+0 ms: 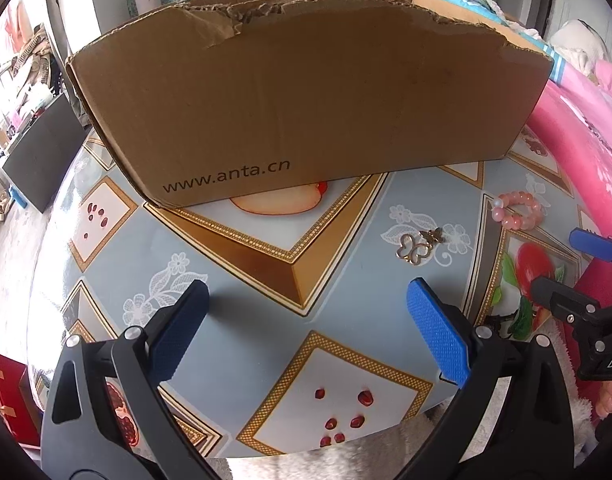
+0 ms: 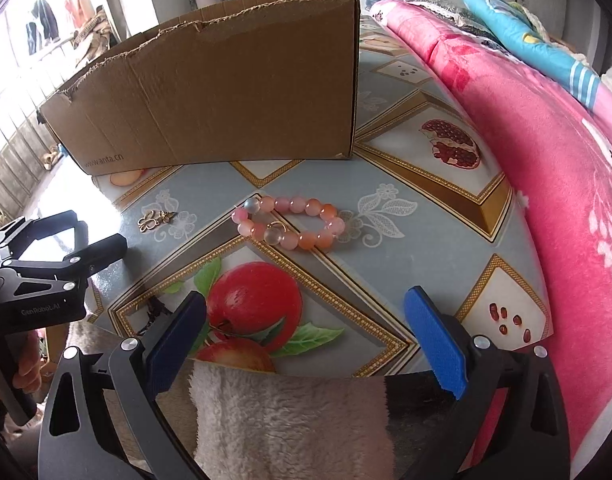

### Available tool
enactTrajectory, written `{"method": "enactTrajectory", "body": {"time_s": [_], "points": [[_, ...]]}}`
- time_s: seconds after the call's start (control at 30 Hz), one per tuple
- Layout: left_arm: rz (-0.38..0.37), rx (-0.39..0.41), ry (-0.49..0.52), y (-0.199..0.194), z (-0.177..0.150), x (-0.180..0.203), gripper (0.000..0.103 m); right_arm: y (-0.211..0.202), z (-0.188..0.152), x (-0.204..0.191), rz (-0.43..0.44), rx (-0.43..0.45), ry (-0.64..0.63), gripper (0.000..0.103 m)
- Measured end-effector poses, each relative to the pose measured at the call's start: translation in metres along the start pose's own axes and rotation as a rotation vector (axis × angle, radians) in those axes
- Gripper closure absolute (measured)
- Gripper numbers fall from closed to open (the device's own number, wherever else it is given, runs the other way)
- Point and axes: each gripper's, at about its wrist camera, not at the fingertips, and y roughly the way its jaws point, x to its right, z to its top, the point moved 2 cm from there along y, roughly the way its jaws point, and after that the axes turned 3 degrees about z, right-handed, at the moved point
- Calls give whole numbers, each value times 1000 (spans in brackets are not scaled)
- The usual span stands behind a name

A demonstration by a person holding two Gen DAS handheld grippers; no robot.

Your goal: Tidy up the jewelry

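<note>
Both tongs spread wide, nothing between the pads. Left tongs [image 1: 306, 328] hover low over the near edge of the surface [image 1: 346, 360]; right tongs [image 2: 306, 328] sit likewise at the near edge, above a fluffy pale cloth [image 2: 286, 412] that hangs just below them. Judged as a ready stance: neither has committed to a piece yet.

Ahead of the right tongs, past the printed apple, lies the pink bead bracelet [image 2: 291, 222], flat and coiled in a loose oval. A small gold ring [image 2: 275, 225] appears to rest on its near side beads. To the left of that, and ahead and right of the left tongs, a gold butterfly piece [image 1: 413, 251] lies touching a smaller dark-gold charm [image 1: 433, 235]. All loose on the surface, well apart from either set of pads.

Beyond the jewelry stands a cardboard box [image 1: 306, 100], top edge torn, open upward; likely the destination, which would explain the pieces laid out just before it. Inside not visible.

Surface: glossy cloth printed with fruit, lace flowers, gold frames. Right of it, a bed with pink blanket [image 2: 546, 160]. Far back, hanging clothes and a bright window at left.
</note>
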Motion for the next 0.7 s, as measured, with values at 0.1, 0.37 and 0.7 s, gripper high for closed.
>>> {"method": "enactTrajectory", "body": {"time_s": [0.1, 0.37, 0.7], "points": [[-1, -3, 2, 1, 2, 0, 7, 0, -1, -2, -15, 2, -9, 6], [-3, -10, 7, 5, 8, -2, 7, 1, -1, -6, -47, -11, -16, 6], [4, -11, -5, 4, 5, 0, 7, 3, 2, -5, -58, -59, 9, 6]]}}
